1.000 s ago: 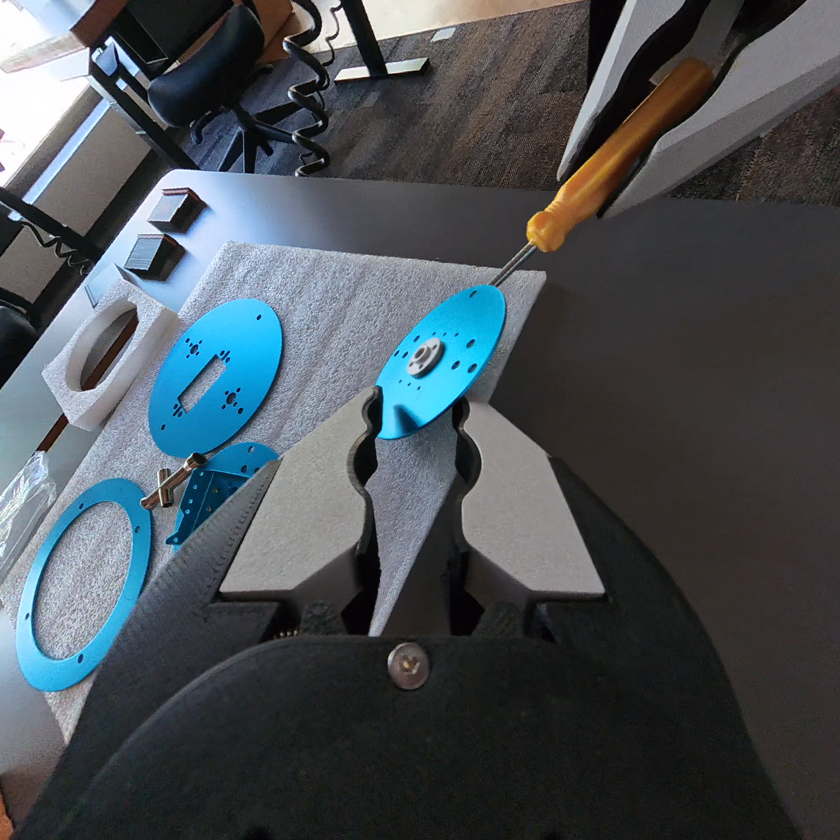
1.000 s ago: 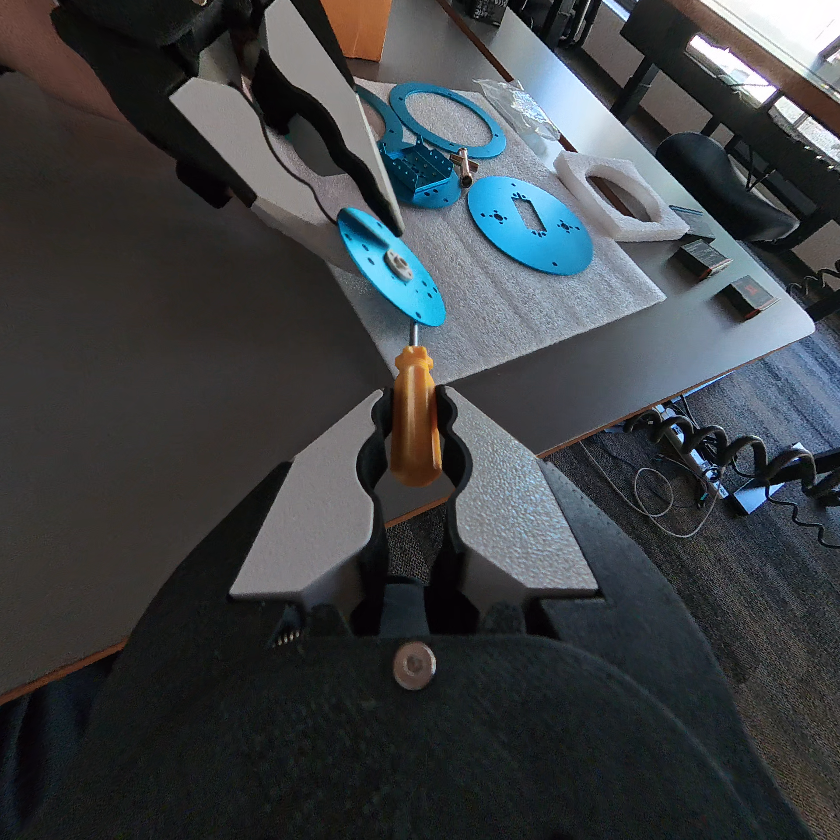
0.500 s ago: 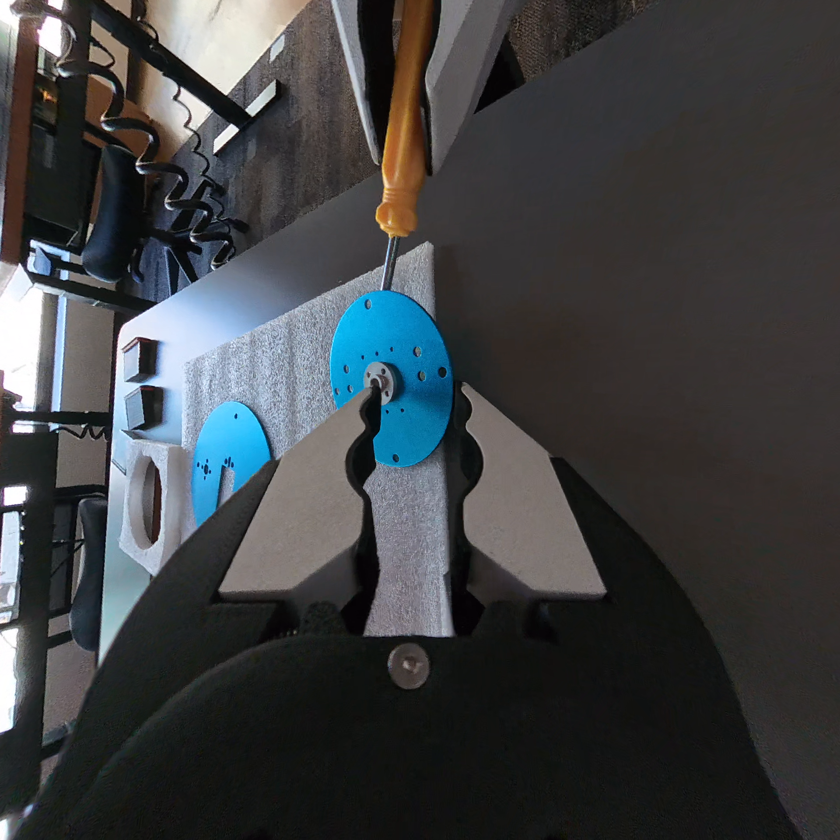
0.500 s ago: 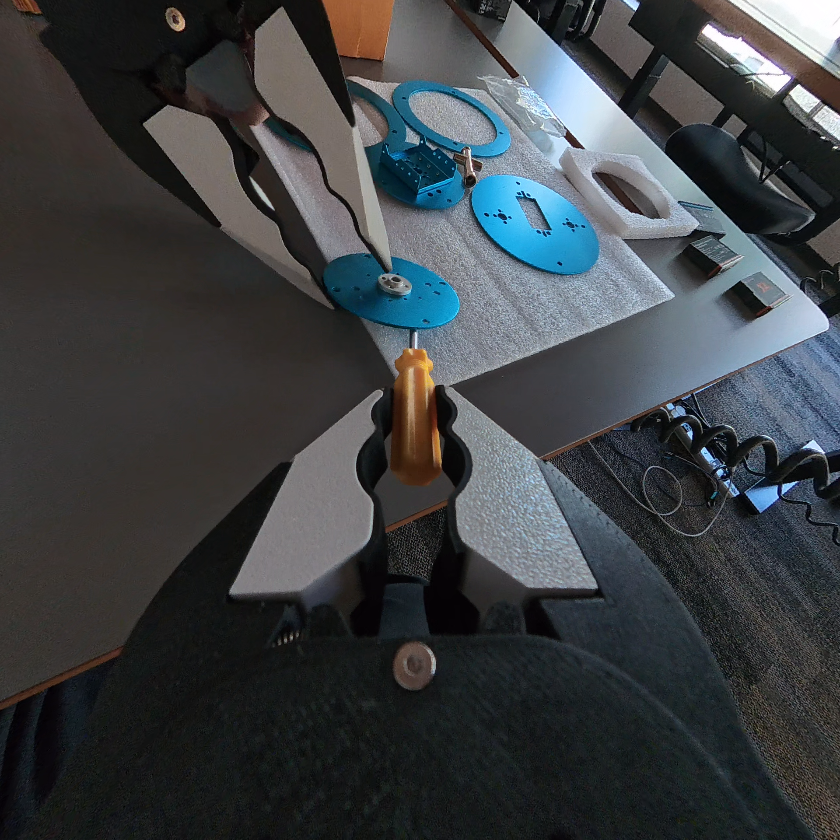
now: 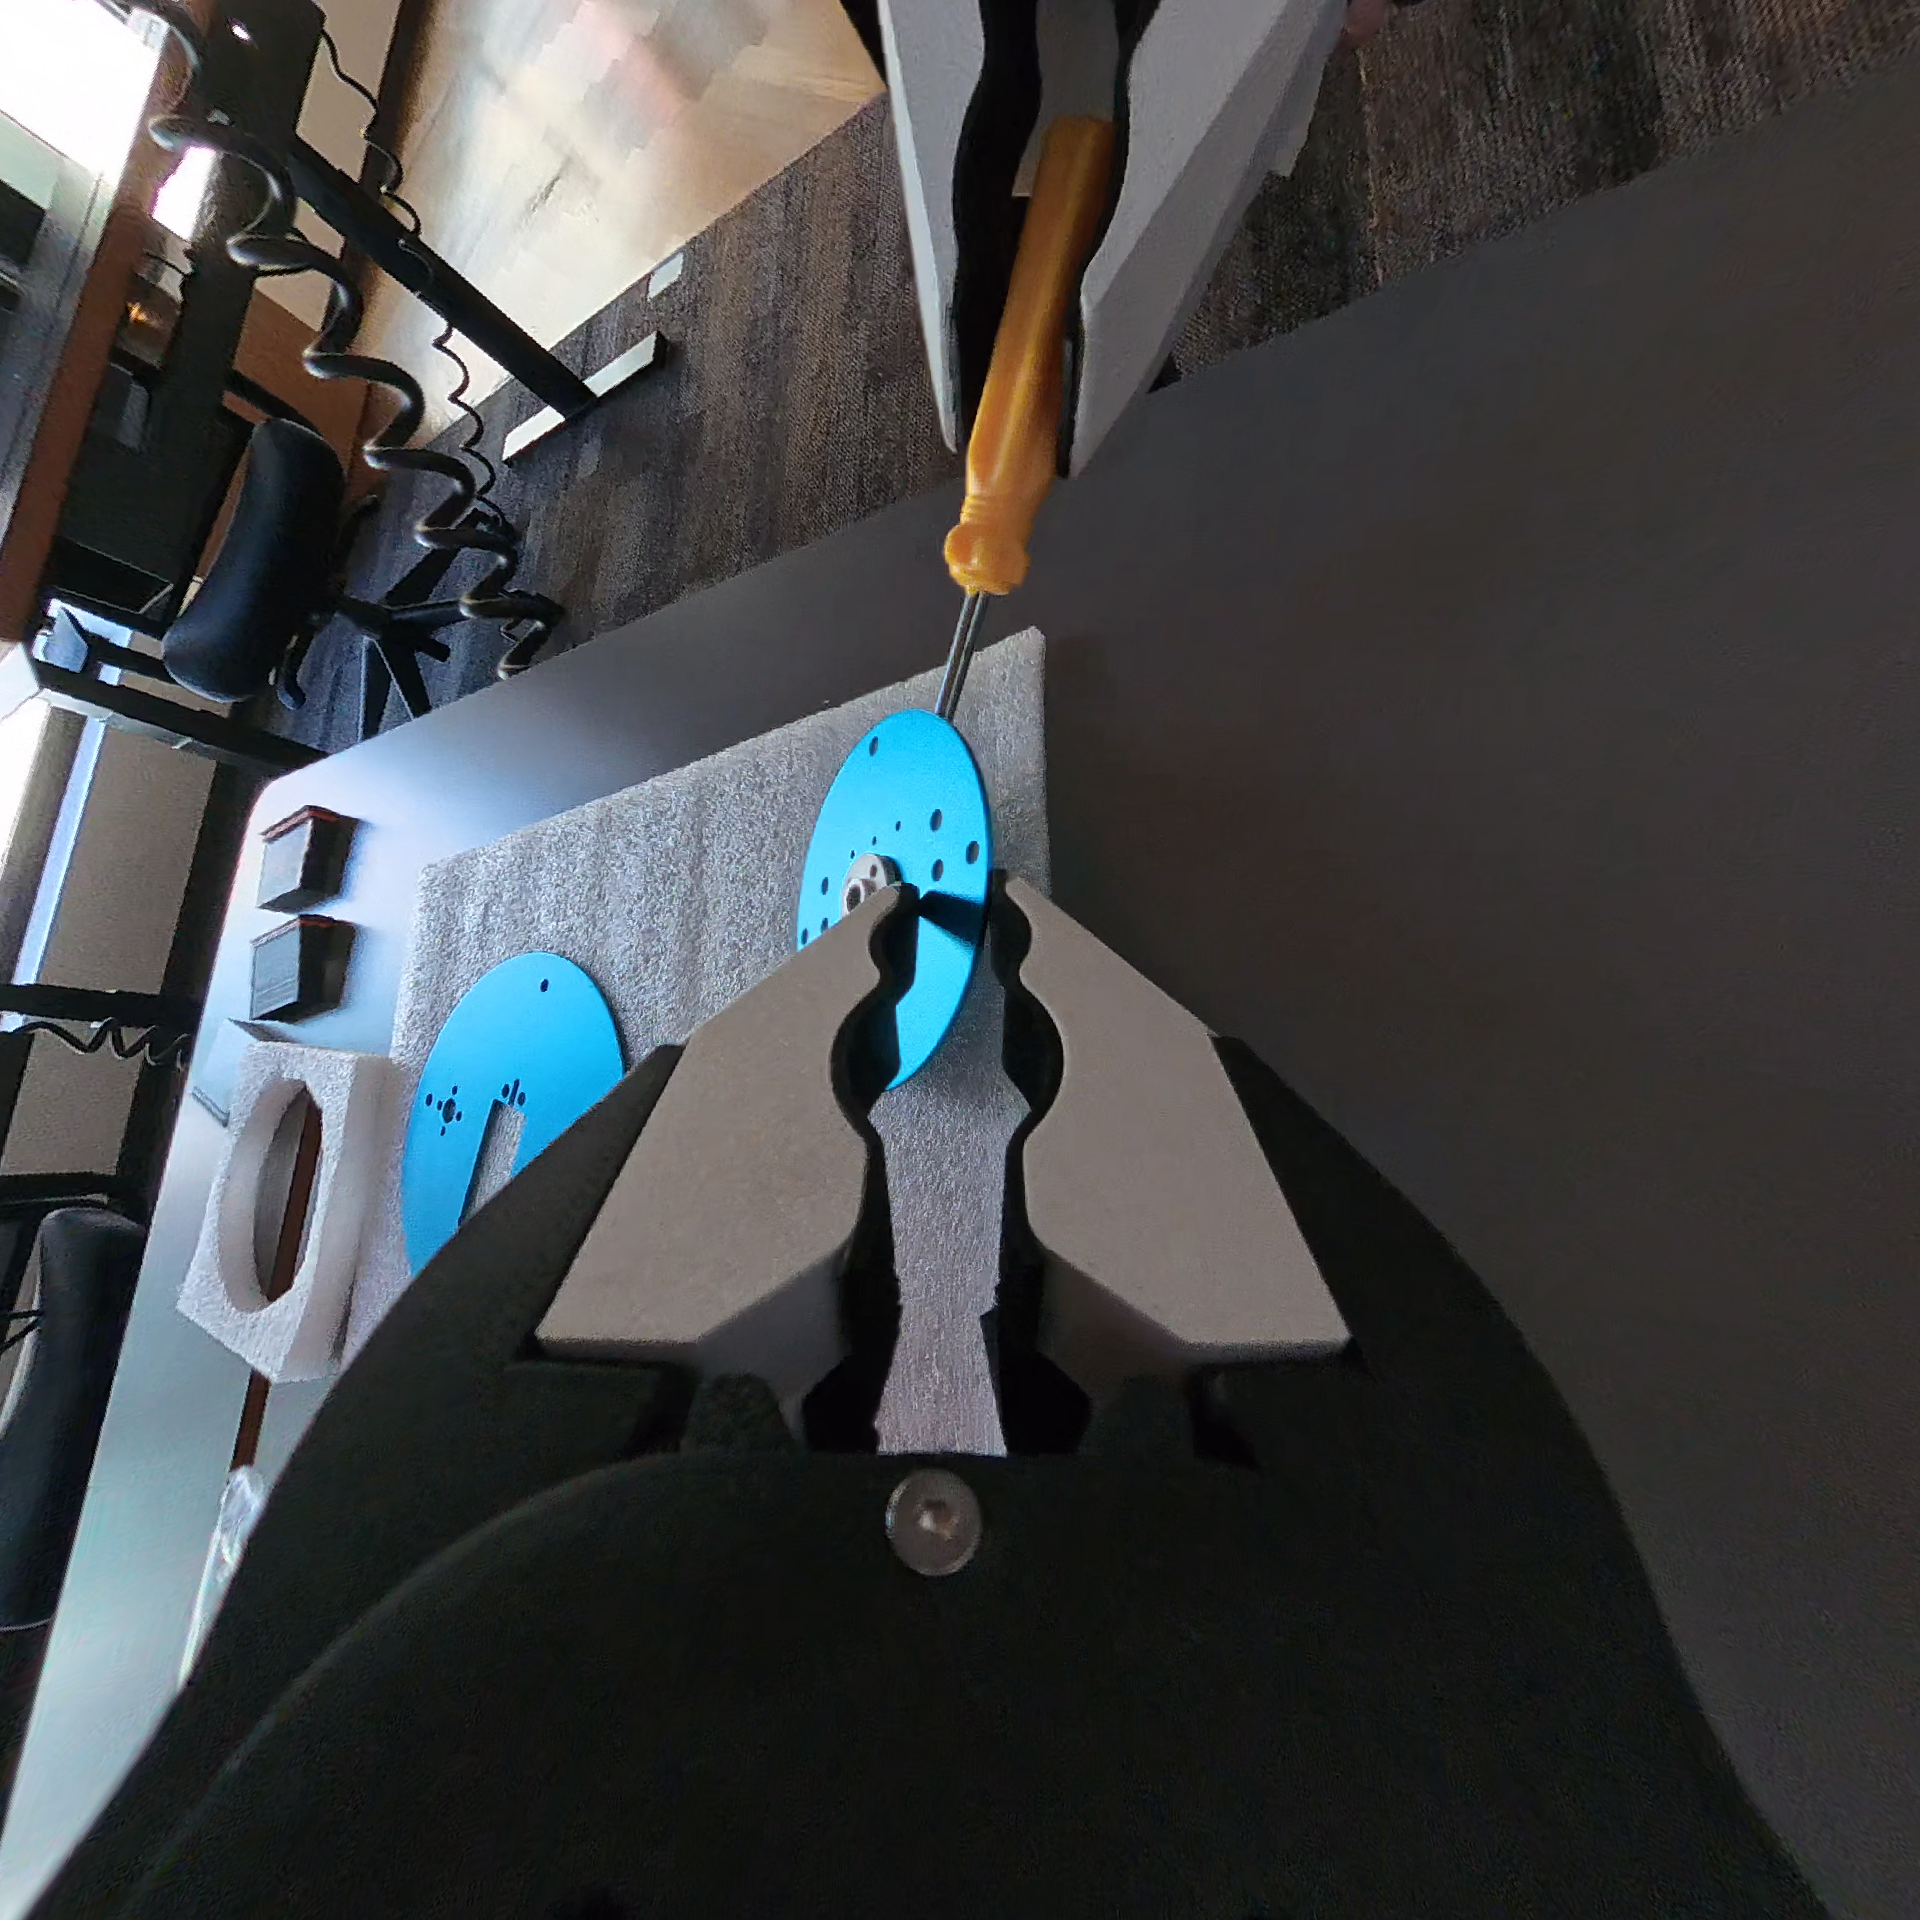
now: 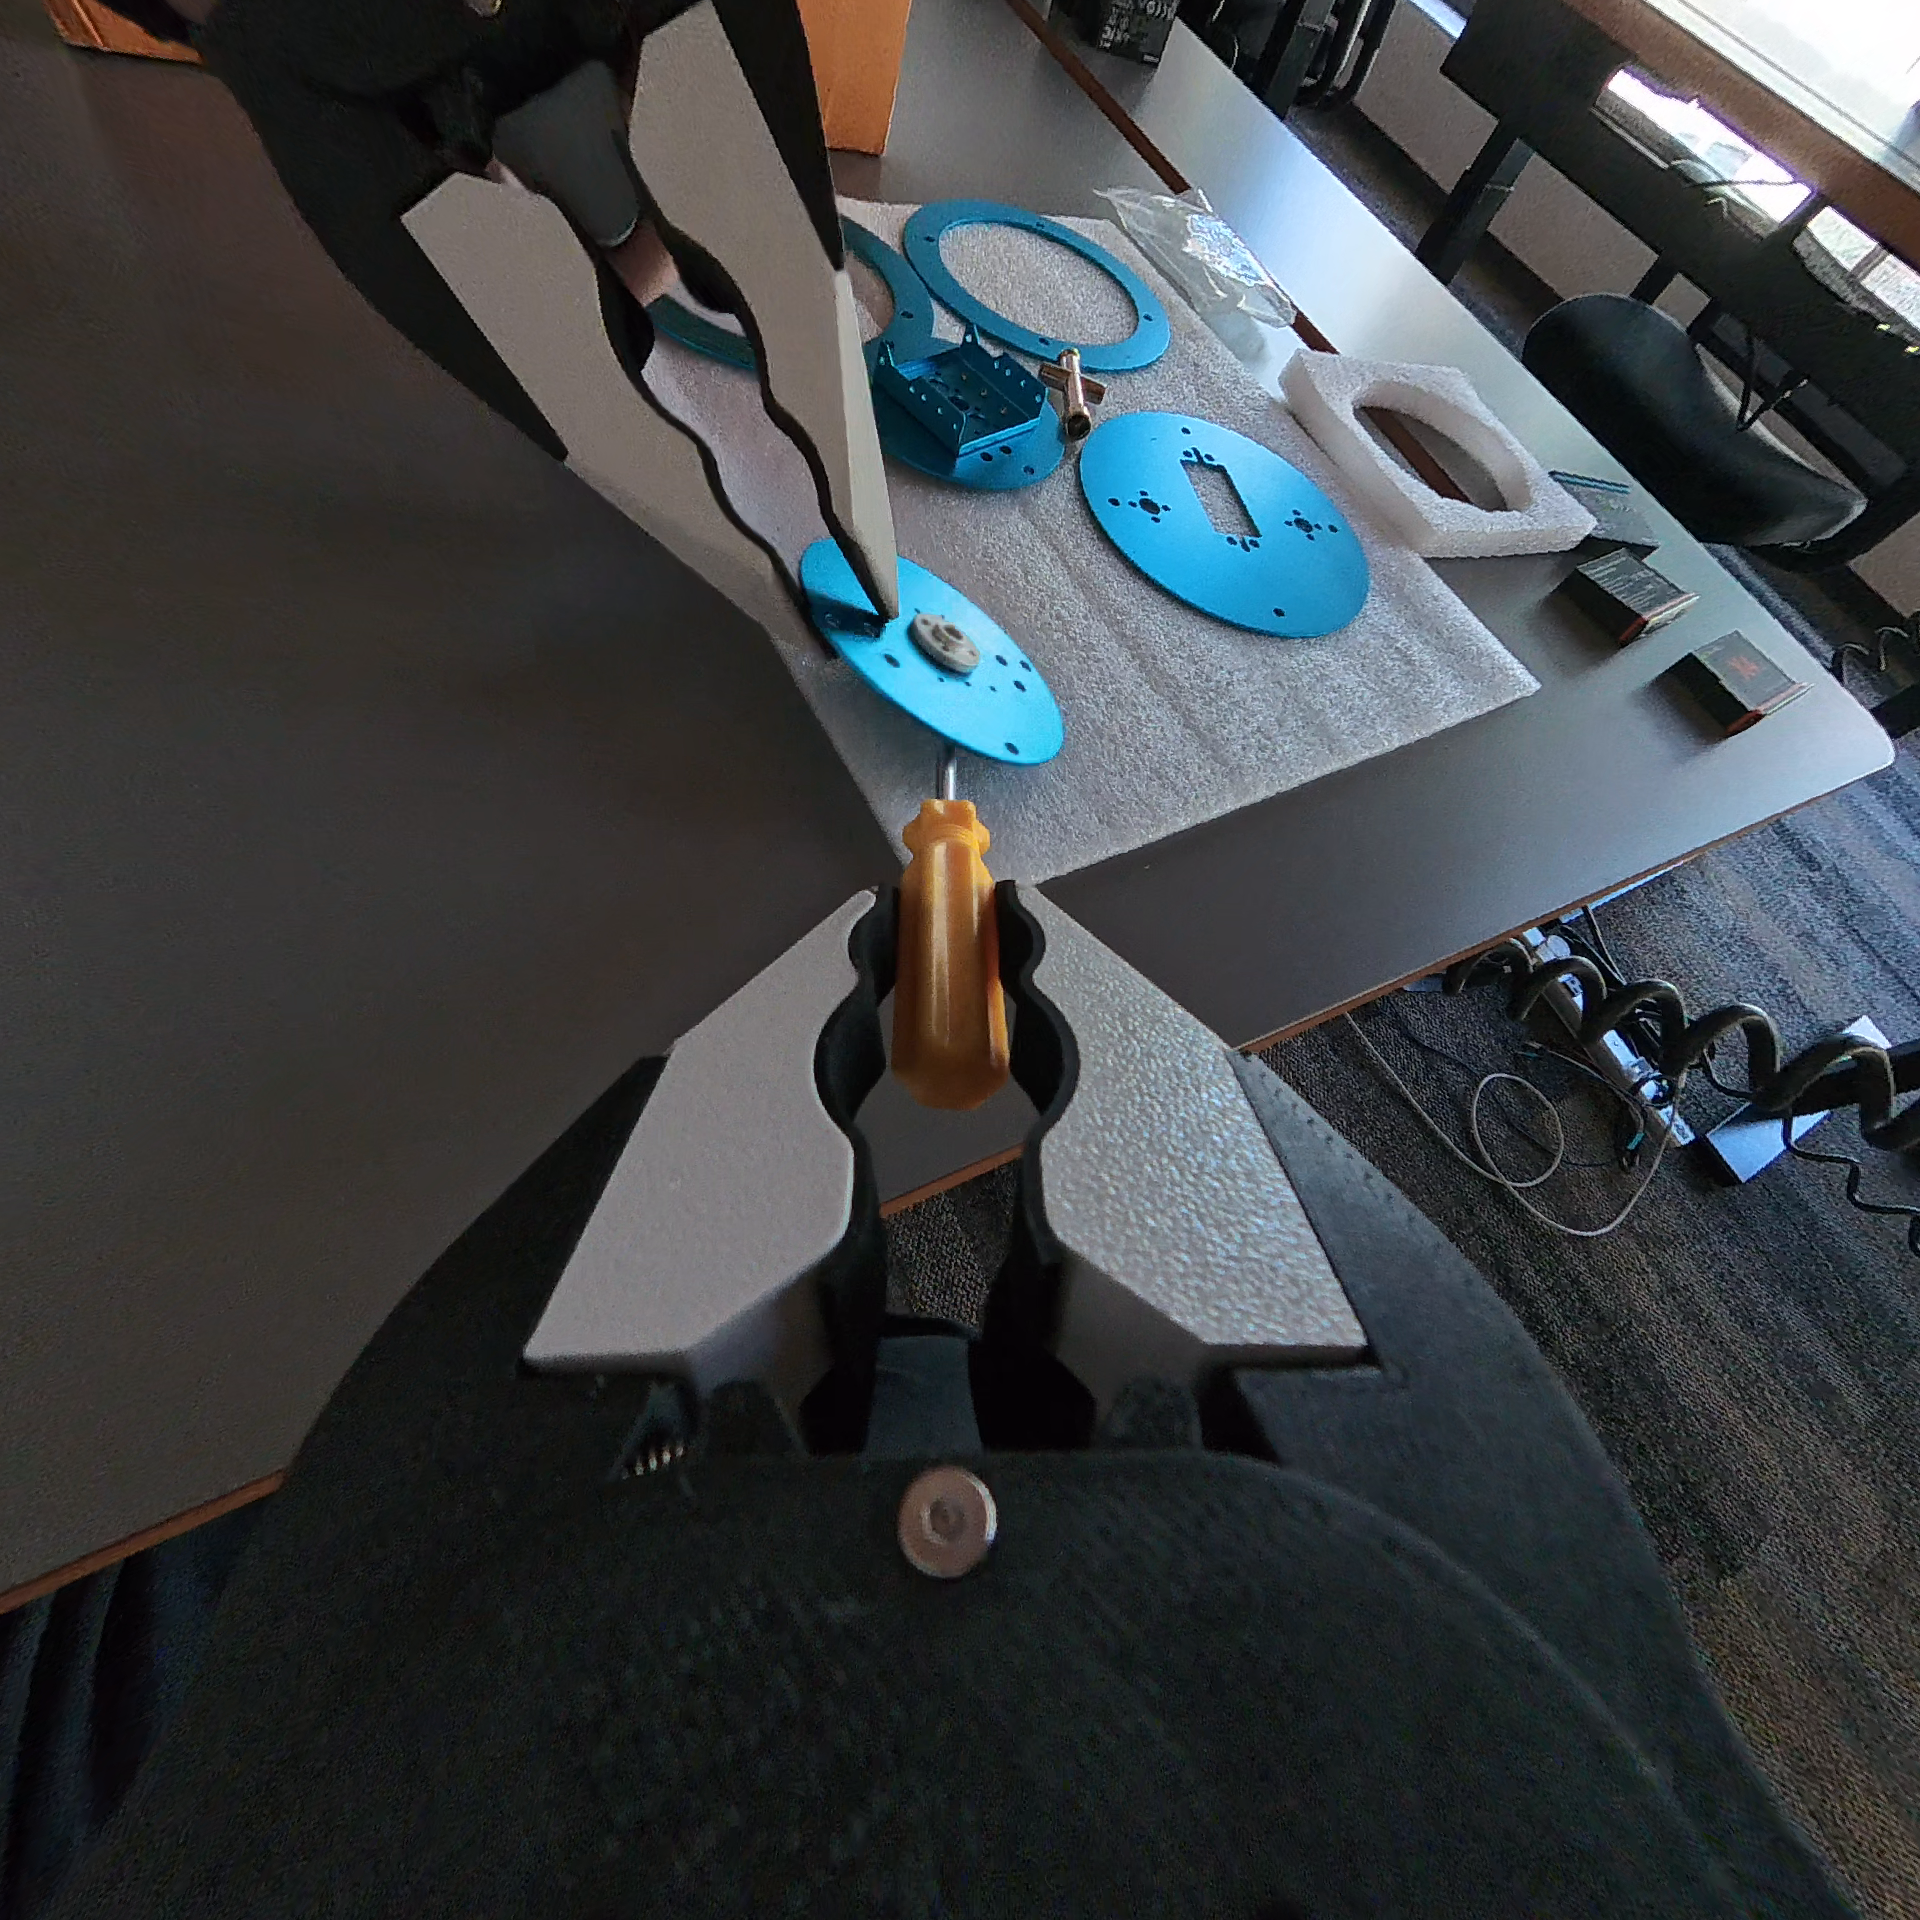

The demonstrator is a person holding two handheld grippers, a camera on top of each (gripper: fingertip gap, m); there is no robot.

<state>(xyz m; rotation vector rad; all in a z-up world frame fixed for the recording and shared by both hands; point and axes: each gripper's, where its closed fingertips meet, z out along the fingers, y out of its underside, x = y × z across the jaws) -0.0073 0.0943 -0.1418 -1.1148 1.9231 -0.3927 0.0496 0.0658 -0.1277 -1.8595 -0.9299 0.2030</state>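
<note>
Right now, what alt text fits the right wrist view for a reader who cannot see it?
The right gripper clamps an orange-handled screwdriver, its shaft running under a small blue disc that the left gripper pinches by the rim over a white foam sheet. More blue plates lie beyond.

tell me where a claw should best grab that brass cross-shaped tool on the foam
Probably one of the brass cross tool's straight arms, coming from above: it lies flat on the foam sheet, with the blue bracket close on one side and the blue ring close behind.
</note>
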